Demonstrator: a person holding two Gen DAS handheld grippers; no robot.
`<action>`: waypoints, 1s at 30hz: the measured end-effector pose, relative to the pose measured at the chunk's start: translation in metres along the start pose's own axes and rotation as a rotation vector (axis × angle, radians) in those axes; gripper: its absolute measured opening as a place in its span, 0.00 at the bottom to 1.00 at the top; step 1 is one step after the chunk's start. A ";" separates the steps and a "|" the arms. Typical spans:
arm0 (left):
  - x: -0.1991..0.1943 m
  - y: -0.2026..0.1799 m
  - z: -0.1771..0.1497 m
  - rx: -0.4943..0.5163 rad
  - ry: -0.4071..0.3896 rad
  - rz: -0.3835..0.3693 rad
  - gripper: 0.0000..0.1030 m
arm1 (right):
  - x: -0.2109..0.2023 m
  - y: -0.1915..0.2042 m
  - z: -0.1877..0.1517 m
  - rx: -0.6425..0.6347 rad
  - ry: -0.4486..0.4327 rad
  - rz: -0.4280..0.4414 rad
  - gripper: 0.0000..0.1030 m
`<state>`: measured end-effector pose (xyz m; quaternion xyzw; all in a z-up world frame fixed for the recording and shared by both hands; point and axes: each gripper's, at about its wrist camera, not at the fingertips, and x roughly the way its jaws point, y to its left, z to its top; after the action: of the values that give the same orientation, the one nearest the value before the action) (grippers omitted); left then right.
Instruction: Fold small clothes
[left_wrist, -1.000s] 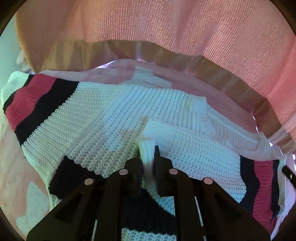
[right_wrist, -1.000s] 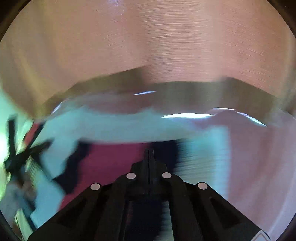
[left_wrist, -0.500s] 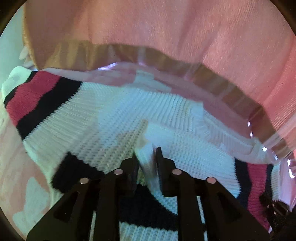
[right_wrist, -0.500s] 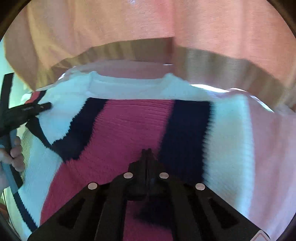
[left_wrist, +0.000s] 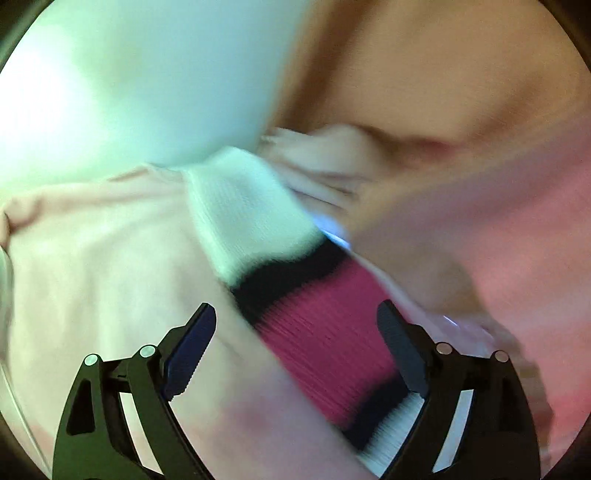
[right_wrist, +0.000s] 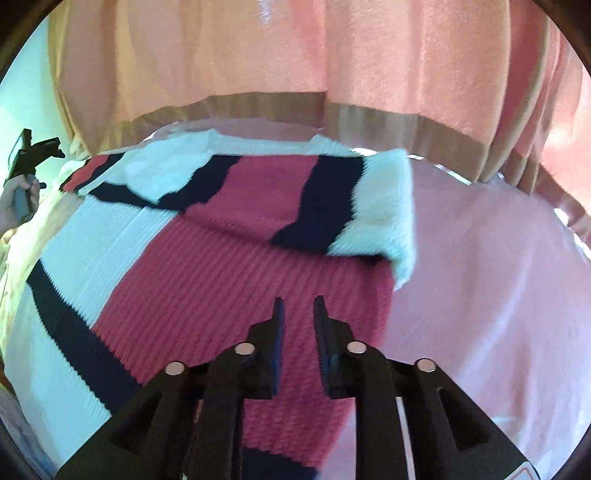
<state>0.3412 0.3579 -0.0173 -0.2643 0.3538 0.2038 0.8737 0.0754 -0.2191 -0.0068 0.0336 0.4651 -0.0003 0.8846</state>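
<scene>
Lying folded on the pink sheet (right_wrist: 498, 295), striped sweater (right_wrist: 229, 266): white, navy and red bands, one sleeve doubled back across the red middle, white cuff at the right edge. Hovered over the red band, right gripper (right_wrist: 298, 314); jaws just been opening, parted a little, nothing between them, pads clear of the knit. Seen far left in the right wrist view, left gripper (right_wrist: 35, 153) in a hand (right_wrist: 14, 206), off the sweater's edge. Blurred badly, left wrist view: left gripper (left_wrist: 297, 314) spread wide, jaws just been opening, nothing gripped, a sleeve's red and navy stripes and white cuff below the gap. Hung behind, peach curtain (right_wrist: 332, 55).
</scene>
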 end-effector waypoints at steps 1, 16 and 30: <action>0.009 0.010 0.008 -0.016 -0.001 0.020 0.82 | 0.004 0.006 -0.003 -0.009 0.003 0.009 0.22; 0.015 -0.013 0.009 0.110 -0.119 -0.009 0.08 | 0.020 0.034 -0.012 -0.045 -0.010 0.022 0.32; -0.215 -0.270 -0.244 0.717 -0.046 -0.580 0.17 | -0.007 0.007 0.000 0.068 -0.061 0.035 0.40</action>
<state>0.2202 -0.0361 0.0760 -0.0287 0.2938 -0.1785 0.9386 0.0720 -0.2126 -0.0009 0.0716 0.4370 -0.0017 0.8966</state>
